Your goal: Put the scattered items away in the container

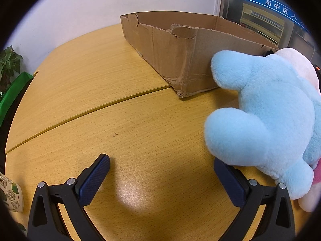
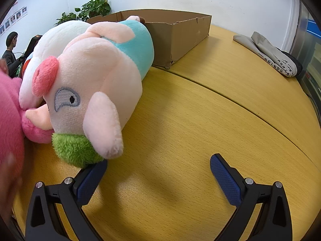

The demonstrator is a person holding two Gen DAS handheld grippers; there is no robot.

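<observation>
A plush pig in light blue clothes (image 1: pixel 270 104) lies on the wooden table at the right of the left wrist view, beside the open cardboard box (image 1: pixel 172 46). My left gripper (image 1: pixel 161 168) is open and empty; its right finger sits just under the toy's blue foot. In the right wrist view the pig (image 2: pixel 86 76) lies on its side with its pink head toward me, its body reaching the box (image 2: pixel 180 36). A pink plush (image 2: pixel 10 110) and a green plush part (image 2: pixel 74 148) lie by its head. My right gripper (image 2: pixel 158 166) is open and empty, its left finger next to the green part.
A folded grey bag (image 2: pixel 268 52) lies at the table's far right. A paper cup (image 1: pixel 11 194) stands at the left edge. Potted plants (image 2: pixel 92 8) stand behind the box. A person (image 2: pixel 10 48) stands far left. A seam (image 1: pixel 86 112) crosses the tabletop.
</observation>
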